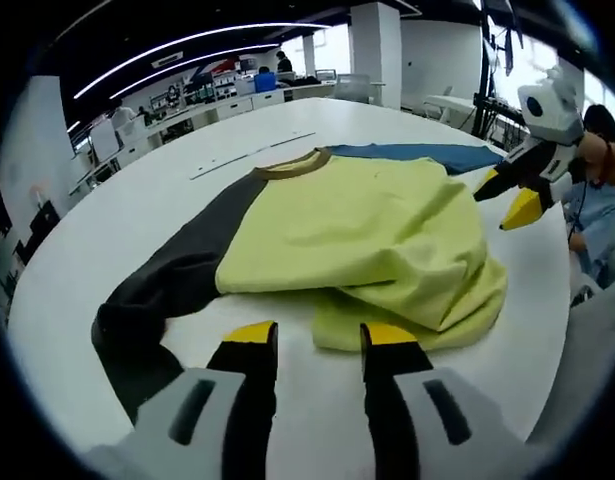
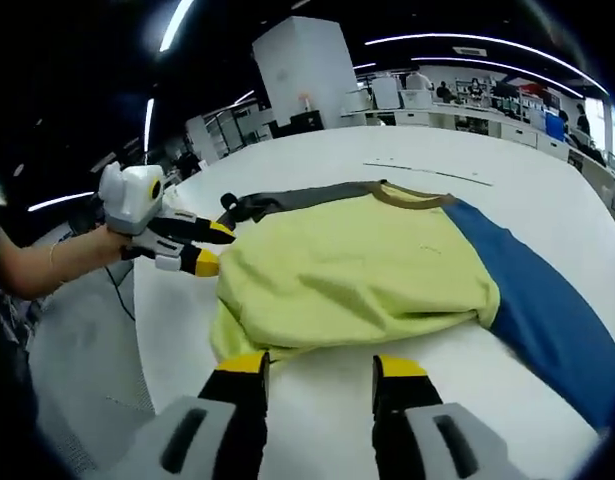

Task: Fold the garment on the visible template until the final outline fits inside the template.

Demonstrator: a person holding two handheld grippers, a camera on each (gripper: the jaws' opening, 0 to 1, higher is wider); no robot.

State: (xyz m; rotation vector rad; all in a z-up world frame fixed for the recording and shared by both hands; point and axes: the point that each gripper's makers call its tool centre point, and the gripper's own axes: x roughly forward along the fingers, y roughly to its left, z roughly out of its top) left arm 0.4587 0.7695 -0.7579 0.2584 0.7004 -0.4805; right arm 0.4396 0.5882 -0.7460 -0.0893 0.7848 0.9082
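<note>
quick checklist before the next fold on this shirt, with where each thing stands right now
1. Left gripper free: ok, jaws apart, nothing between them.
2. Right gripper free: ok, jaws apart, short of the cloth.
3. Shirt body flat: not ok, the hem is doubled over and bunched at the near edge.
4. Blue sleeve folded in: not ok, it lies stretched out on the table.
5. Dark grey sleeve folded in: not ok, spread out to the side.
6. Template outline: cannot tell, only thin lines beyond the collar.

White pillar (image 2: 309, 62), ceiling striplights (image 1: 187, 45), perhaps desks (image 1: 217, 108)
</note>
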